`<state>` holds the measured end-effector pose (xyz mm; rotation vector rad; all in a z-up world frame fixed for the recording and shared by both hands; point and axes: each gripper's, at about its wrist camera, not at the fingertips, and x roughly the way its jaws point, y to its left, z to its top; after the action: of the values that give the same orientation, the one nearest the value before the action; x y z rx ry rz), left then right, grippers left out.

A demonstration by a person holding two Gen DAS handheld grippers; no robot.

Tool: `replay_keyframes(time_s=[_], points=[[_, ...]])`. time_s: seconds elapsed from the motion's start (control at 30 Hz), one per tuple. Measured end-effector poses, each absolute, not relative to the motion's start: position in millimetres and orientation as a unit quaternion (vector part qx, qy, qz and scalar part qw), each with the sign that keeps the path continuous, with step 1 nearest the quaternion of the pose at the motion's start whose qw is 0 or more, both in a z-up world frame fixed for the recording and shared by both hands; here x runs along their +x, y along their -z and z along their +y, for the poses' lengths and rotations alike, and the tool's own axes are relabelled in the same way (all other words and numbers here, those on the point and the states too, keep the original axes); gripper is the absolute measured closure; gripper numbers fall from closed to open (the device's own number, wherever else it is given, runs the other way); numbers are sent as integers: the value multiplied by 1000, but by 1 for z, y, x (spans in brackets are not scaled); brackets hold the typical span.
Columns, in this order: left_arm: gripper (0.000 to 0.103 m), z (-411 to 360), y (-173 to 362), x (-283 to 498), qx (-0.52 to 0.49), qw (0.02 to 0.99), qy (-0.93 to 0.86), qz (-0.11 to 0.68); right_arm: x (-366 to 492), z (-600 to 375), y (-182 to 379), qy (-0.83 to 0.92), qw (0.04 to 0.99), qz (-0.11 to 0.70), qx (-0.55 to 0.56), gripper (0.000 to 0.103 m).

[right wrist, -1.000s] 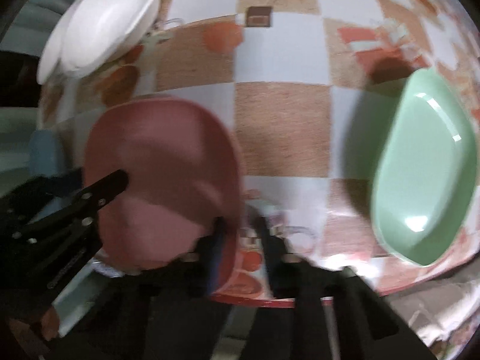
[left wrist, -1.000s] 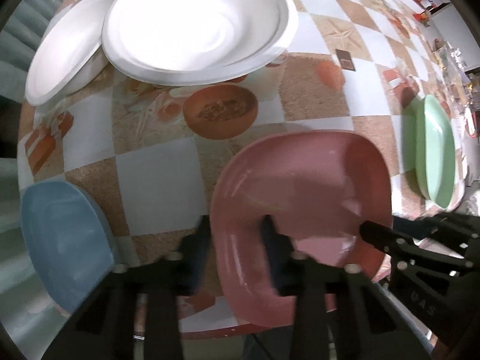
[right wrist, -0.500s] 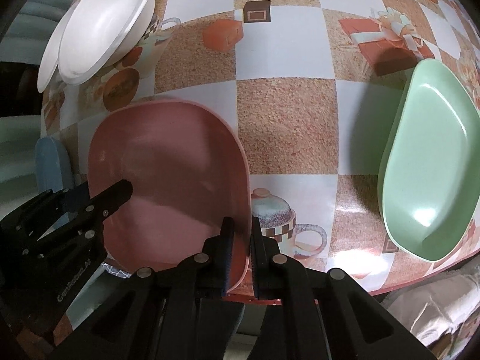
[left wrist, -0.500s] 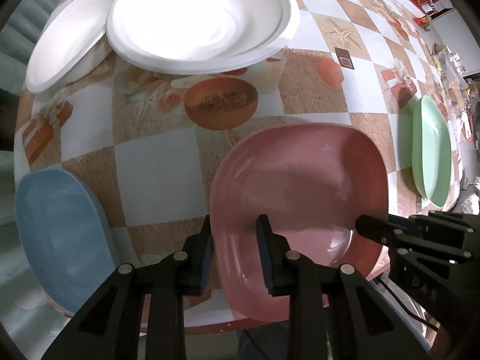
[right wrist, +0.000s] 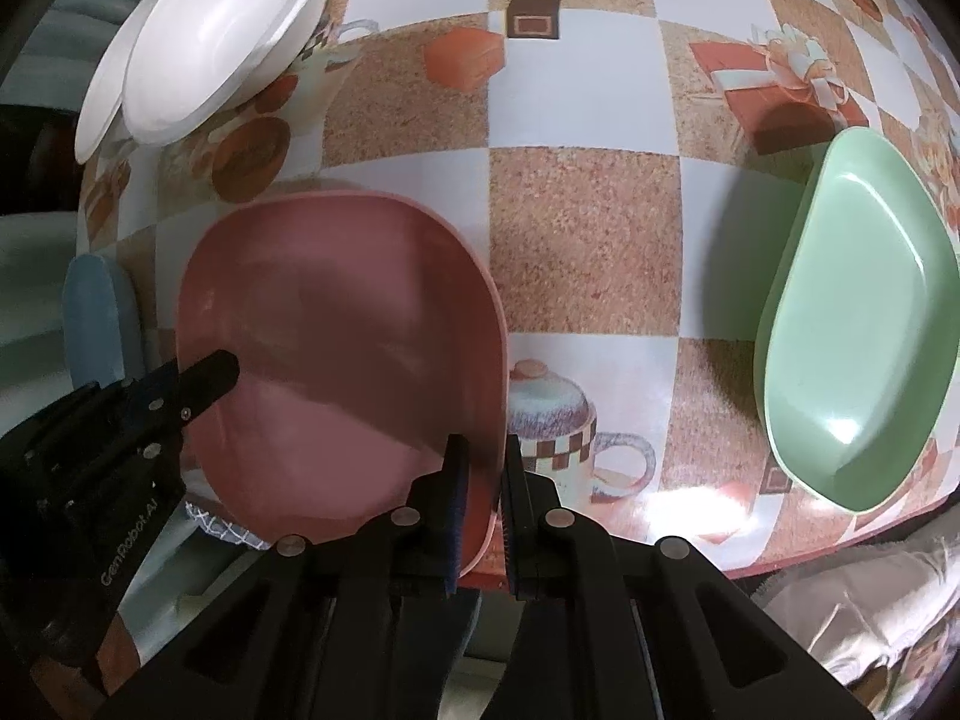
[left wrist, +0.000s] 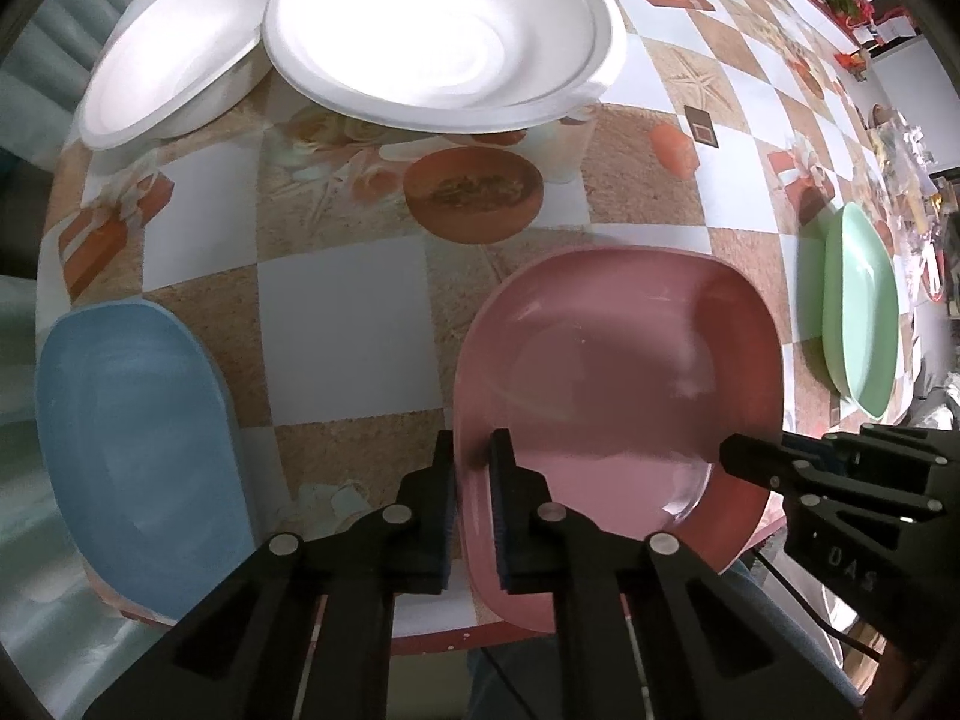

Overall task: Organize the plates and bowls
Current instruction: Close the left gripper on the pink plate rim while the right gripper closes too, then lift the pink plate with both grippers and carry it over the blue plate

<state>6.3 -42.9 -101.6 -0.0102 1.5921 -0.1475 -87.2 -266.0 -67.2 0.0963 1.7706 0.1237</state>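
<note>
A pink square plate (left wrist: 618, 384) lies at the table's near edge; it also shows in the right wrist view (right wrist: 336, 360). My left gripper (left wrist: 473, 456) is shut on its left rim. My right gripper (right wrist: 480, 456) is shut on its right rim. A blue plate (left wrist: 138, 432) lies to the left, a green plate (right wrist: 864, 360) to the right. Two white bowls (left wrist: 438, 24) sit at the back left, overlapping.
The table (left wrist: 342, 336) has a checkered printed cloth with pictures of cups and gift boxes. Its near edge runs just under both grippers. Clutter stands at the far right (left wrist: 912, 180). The blue plate overhangs the left edge.
Both grippers have closed onto the pink plate's opposite rims. The plate looks slightly lifted and shifted toward the near edge.
</note>
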Motion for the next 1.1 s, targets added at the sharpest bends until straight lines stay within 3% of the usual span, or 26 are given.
replay_keyframes(time_s=[0.67, 1.1], points=[[91, -20, 31, -10, -3, 738, 63, 672, -80, -227, 20, -86, 653, 753, -14, 92], [90, 38, 20, -24, -10, 758, 0, 653, -81, -144, 1, -151, 659, 732, -88, 92]])
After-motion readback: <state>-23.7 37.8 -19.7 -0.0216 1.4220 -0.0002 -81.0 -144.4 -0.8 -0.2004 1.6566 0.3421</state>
